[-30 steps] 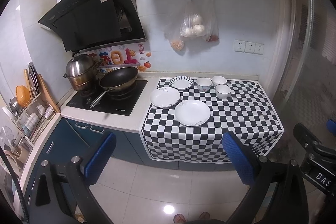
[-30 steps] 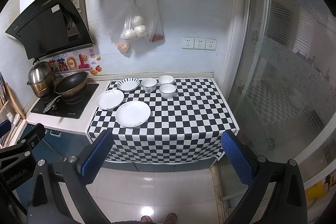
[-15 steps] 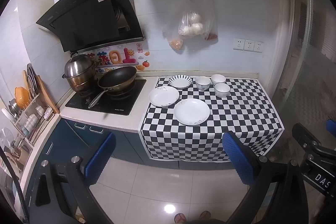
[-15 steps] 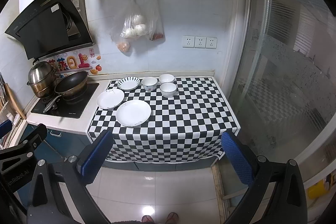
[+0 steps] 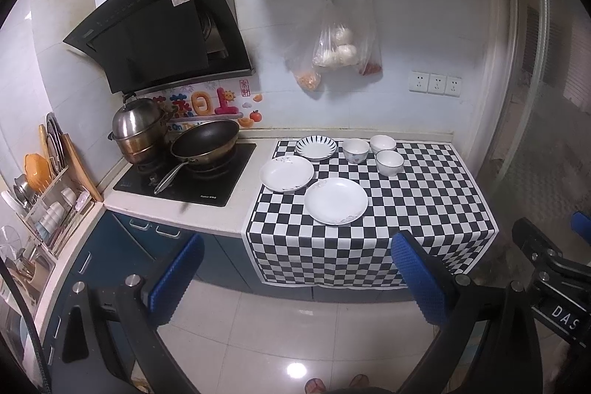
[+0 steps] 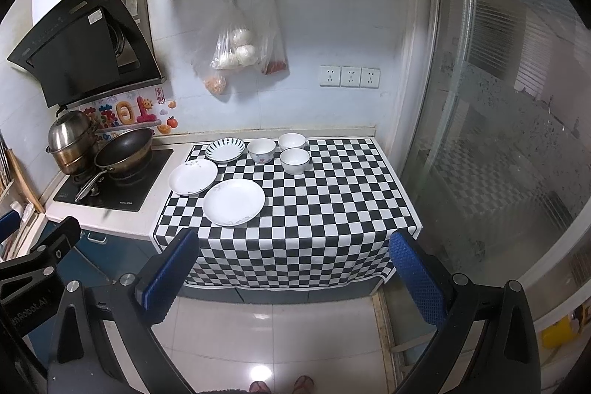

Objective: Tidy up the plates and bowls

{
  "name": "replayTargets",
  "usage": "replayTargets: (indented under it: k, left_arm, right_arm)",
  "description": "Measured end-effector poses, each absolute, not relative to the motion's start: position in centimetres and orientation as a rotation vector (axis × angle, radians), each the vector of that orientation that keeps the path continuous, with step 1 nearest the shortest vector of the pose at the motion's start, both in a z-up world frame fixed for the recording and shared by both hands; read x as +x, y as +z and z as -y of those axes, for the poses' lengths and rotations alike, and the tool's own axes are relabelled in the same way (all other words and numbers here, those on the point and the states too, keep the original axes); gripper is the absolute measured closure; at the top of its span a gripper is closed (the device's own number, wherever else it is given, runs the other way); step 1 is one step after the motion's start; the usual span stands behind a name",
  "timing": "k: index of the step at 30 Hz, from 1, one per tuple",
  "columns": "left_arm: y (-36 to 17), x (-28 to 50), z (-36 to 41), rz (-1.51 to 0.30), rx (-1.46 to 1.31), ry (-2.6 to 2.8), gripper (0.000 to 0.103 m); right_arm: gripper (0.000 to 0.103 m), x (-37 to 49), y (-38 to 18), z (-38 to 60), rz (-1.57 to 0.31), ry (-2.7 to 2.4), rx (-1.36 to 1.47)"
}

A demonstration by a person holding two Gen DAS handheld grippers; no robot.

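On a black-and-white checked cloth [image 5: 413, 209] [image 6: 325, 209] lie three plates: a large white plate [image 5: 336, 201] [image 6: 234, 197] nearest me, a second white plate [image 5: 286, 173] [image 6: 193, 176] to its left, and a striped-rim plate [image 5: 316, 148] [image 6: 225, 149] behind. Three white bowls stand at the back: one with a flower print [image 5: 355, 150] [image 6: 261, 150], one by the wall [image 5: 383, 144] [image 6: 291, 141], one with a dark rim [image 5: 389, 162] [image 6: 294, 161]. My left gripper [image 5: 295, 279] and right gripper [image 6: 291, 276] hang open over the floor, well short of the counter, holding nothing.
A hob [image 5: 188, 178] with a black wok [image 5: 204, 141] and a steel pot [image 5: 138, 128] sits left of the cloth, under an extractor hood [image 5: 159, 32]. Food bags [image 5: 338, 48] hang on the wall. A dish rack [image 5: 44, 194] stands far left. A glass partition [image 6: 498, 135] is on the right.
Both views have shifted only slightly; the counter sits a touch higher and nearer in the frames. The dishes have not moved and both grippers stay open.
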State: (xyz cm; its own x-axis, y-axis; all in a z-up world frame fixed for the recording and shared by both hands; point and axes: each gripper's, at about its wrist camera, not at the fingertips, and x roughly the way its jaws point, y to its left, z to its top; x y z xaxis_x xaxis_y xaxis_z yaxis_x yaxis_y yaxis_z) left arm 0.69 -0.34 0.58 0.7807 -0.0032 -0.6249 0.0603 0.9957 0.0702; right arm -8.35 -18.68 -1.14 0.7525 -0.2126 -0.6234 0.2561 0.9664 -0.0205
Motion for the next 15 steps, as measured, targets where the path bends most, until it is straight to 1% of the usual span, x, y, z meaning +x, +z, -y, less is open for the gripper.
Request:
replayTargets:
  k: [15]
  left_arm:
    - [0.83,0.79,0.19,-0.672,0.09,-0.033,0.0]
  right_arm:
    - [0.0,-8.67,-1.19,18.26,-0.666,-0.25,0.066]
